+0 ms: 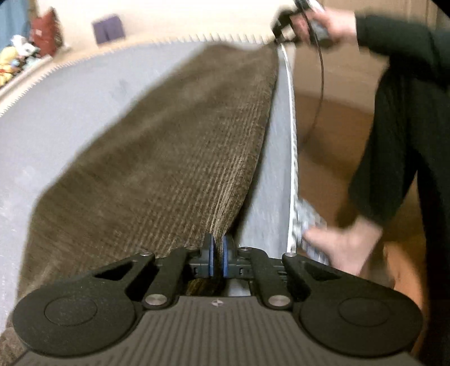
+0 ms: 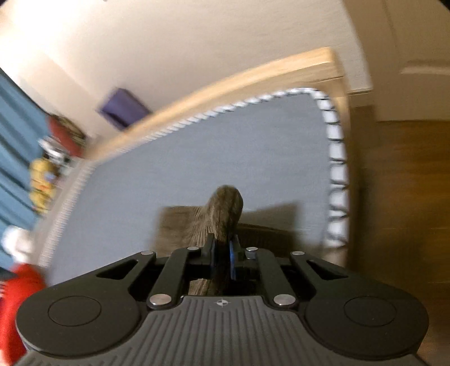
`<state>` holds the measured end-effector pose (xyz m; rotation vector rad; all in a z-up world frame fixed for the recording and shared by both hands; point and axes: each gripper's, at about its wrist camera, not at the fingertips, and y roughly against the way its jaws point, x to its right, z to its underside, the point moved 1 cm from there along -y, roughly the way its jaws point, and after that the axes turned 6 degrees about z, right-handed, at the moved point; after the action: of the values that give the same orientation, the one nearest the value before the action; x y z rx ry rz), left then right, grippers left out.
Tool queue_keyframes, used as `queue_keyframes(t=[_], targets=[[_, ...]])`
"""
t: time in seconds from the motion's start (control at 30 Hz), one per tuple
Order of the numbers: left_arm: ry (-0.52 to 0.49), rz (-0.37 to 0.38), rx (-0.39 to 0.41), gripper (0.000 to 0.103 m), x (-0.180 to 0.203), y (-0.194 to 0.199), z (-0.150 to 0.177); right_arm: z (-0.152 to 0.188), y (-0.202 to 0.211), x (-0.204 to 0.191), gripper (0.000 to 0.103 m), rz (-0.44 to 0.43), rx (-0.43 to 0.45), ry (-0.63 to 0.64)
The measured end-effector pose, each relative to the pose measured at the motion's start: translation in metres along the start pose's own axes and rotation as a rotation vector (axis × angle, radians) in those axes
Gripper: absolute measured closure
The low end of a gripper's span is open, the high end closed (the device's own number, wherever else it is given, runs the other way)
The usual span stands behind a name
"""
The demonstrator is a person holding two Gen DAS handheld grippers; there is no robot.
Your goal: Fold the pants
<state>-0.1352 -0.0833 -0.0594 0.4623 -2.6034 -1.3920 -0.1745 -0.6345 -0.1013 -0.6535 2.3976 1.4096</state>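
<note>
1. Pants (image 1: 157, 146): brown, ribbed (corduroy-like) cloth lying lengthwise on a grey bed cover (image 1: 70, 112). In the left wrist view the long axis runs from the near gripper away toward the far end of the bed, roughly parallel to the bed's right-hand edge.
2. Left gripper (image 1: 218, 247): jaws clenched on the near end of the pants. The blue pads (image 1: 211, 253) pinch a bunched edge of the cloth, which fans out broad and flat beyond them.
3. Right gripper (image 2: 222, 250): jaws clenched on the opposite end of the pants. A gathered tuft of the brown cloth (image 2: 225, 208) rises upright from between the pads; more cloth lies flat on the cover just beyond and beside it.
4. In the left wrist view the right gripper (image 1: 284, 25) appears at the top, at the far end of the pants, held in the person's hand (image 1: 334, 25); a dark sleeve (image 1: 399, 36) follows it, and a thin cable hangs down from the tool.
5. Bed edge: a patterned white trim (image 2: 336, 169) borders the grey cover. The pants lie close to this edge, apart from it by a narrow strip of grey.
6. A bare foot (image 1: 340, 247) and a dark trouser leg (image 1: 393, 140) stand beside the bed on a brown floor (image 2: 399, 197).
7. Background: pale wall, a purple object (image 2: 123, 108), blurred.
</note>
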Motion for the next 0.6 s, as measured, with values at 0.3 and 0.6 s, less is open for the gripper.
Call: queue_keyframes(t=[0.3,0.6], targets=[[0.172,0.010,0.209,0.075,-0.035,0.058,-0.003,-0.001,-0.004,-0.001,0.082,0.074,0.029,0.016],[0.326,-0.093,-0.009,0.076,-0.047,0.035,0.036,0.021,0.027,-0.056,0.058,-0.020,0.148,0.130]])
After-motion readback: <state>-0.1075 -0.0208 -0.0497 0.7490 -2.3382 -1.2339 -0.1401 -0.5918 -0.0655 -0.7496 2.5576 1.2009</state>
